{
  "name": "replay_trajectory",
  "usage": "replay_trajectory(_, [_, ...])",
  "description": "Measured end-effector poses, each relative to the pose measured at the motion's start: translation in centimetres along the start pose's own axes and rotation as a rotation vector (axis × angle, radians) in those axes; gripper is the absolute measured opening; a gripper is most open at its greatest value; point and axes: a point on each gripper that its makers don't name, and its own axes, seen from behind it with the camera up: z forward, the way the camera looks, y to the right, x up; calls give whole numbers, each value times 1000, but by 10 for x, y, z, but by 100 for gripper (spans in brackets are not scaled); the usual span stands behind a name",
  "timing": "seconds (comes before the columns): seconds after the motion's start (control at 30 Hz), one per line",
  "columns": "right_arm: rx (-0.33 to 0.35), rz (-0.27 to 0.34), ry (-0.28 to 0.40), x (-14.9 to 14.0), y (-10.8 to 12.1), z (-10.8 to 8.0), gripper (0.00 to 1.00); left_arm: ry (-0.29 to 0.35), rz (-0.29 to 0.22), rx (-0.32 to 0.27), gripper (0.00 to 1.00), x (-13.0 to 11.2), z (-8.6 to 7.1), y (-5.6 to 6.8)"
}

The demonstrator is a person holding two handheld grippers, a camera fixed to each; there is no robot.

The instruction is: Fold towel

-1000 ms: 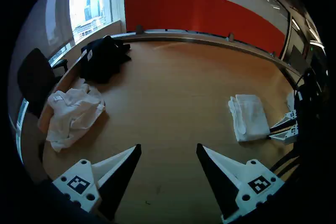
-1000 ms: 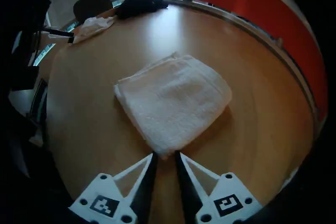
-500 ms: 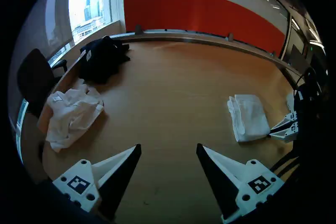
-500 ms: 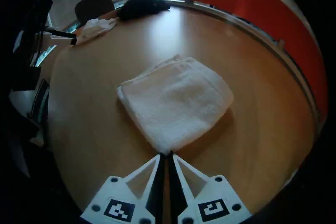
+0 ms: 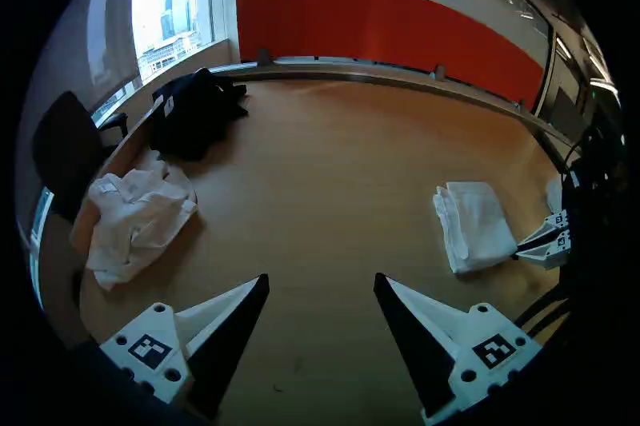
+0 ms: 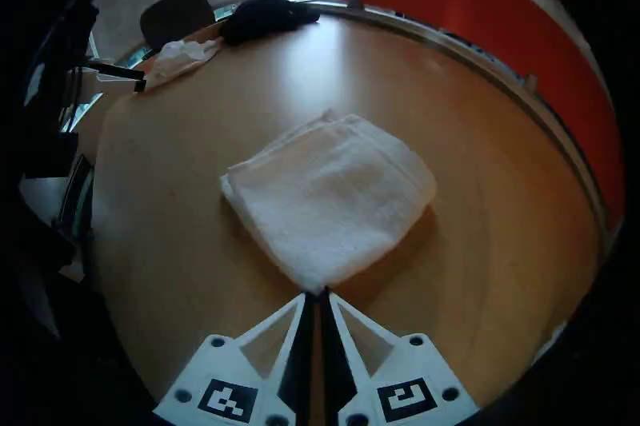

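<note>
A white towel [image 6: 332, 194], folded into a thick square, lies flat on the round wooden table [image 6: 480, 210]. My right gripper [image 6: 317, 295] is shut, and its tips meet the towel's near corner and pinch it. In the left gripper view the same towel [image 5: 476, 222] lies at the right, with the right gripper [image 5: 520, 248] touching its near corner. My left gripper [image 5: 320, 278] hovers open over bare tabletop, well to the left of the towel, with nothing between its fingers.
A crumpled white cloth [image 5: 136, 214] lies near the table's left edge. A black garment [image 5: 192, 106] is heaped farther back, and a dark chair [image 5: 64, 154] stands beyond the edge. A red wall panel [image 5: 384, 26] runs behind the table.
My right gripper went from slightly open around the towel's corner to shut on it. The towel shifted only a little. The left gripper stayed open and nearly still.
</note>
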Motion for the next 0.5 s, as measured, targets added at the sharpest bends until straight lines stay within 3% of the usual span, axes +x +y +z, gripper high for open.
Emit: replay_trajectory(0.5, [-13,2,29,13,6,-6,5,9,1,-7,98,3,-1,1])
